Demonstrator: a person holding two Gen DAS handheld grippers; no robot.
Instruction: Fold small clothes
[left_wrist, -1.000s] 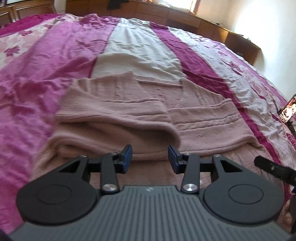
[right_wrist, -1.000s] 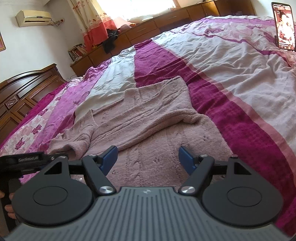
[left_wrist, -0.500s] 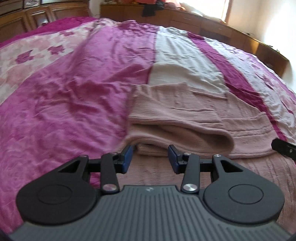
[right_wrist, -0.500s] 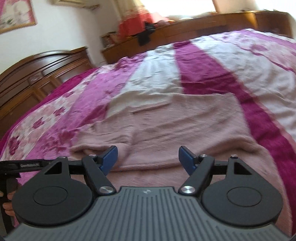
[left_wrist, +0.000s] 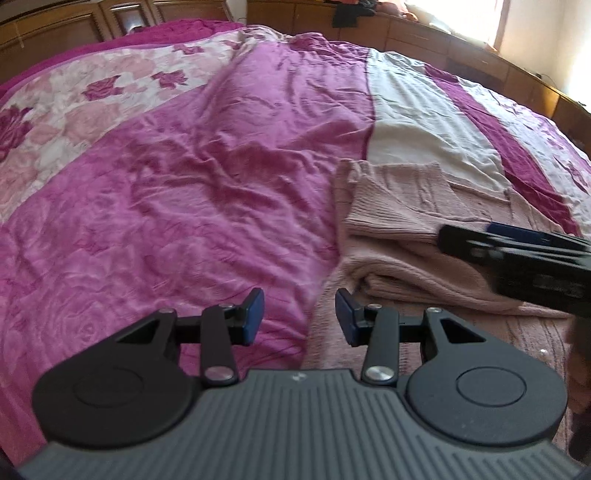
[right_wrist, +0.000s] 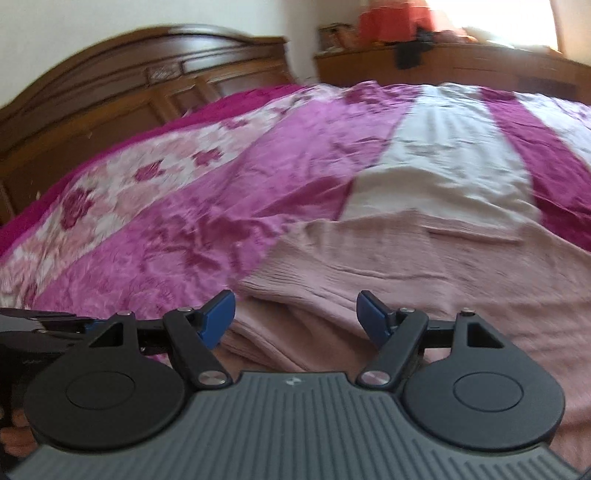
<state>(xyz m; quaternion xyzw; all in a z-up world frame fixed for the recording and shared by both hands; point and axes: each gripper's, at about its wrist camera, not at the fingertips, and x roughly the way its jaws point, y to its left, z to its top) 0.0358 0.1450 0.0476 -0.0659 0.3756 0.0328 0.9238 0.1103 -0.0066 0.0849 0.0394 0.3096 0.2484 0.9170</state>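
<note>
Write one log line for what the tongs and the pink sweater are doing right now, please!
left tongs: open, empty | right tongs: open, empty | pink sweater: partly folded on bedspread | step: fold unfinished

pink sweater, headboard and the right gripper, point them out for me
pink sweater (right_wrist: 424, 266), right wrist view, on its flat knit upper layer.
headboard (right_wrist: 122, 96), right wrist view, on the carved wooden panel.
right gripper (right_wrist: 295, 317), right wrist view, midway between its blue fingertips.

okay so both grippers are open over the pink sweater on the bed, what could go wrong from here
The left gripper sits over the sweater's left edge, half above the bedspread, so closing might pinch the cover too. The right gripper is close beside it, so they could bump. The sleeve is already folded in layers; a shallow grab may lift only the top one.
</note>
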